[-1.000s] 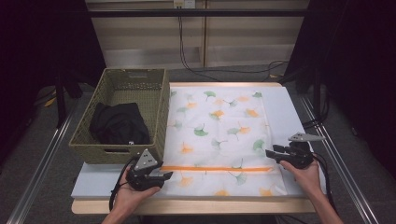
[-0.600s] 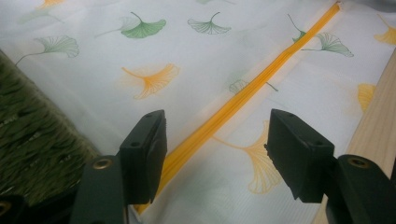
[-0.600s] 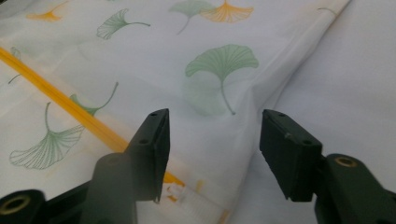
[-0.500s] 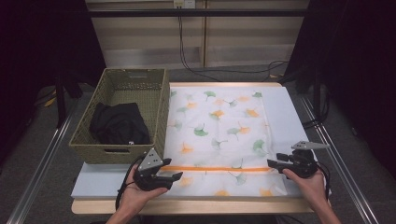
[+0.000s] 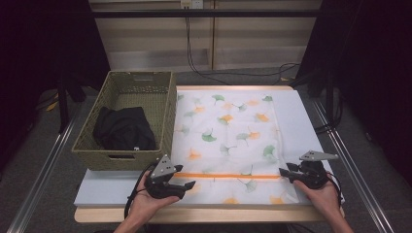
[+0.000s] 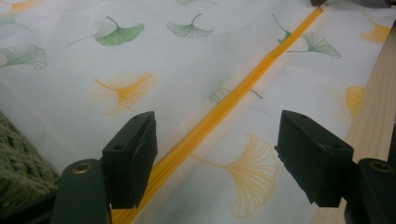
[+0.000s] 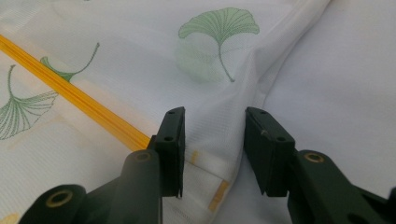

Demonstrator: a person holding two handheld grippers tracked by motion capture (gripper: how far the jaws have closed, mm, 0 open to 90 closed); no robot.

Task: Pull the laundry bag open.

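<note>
A white cloth bag [image 5: 228, 141] printed with green and orange ginkgo leaves lies flat on the table, an orange zipper [image 5: 228, 175] running across its near end. My left gripper [image 5: 187, 185] is open at the zipper's left end, its jaws straddling the orange zipper [image 6: 219, 114] just above the cloth [image 6: 154, 70]. My right gripper [image 5: 284, 173] is open at the bag's near right corner. In the right gripper view its fingers [image 7: 173, 144] stand either side of the cloth's right edge [image 7: 243, 107], beside the zipper's end [image 7: 93, 112].
A green woven basket [image 5: 92, 143] stands left of the bag with a black garment [image 5: 124, 128] inside. A pale mat [image 5: 301, 116] covers the wooden table [image 5: 204, 215] under the bag. Metal rails run along both sides of the table.
Both hands have drawn toward the near edge of the table. The left gripper has moved right onto the zipper's left end; the right gripper has settled at the bag's near right corner.
</note>
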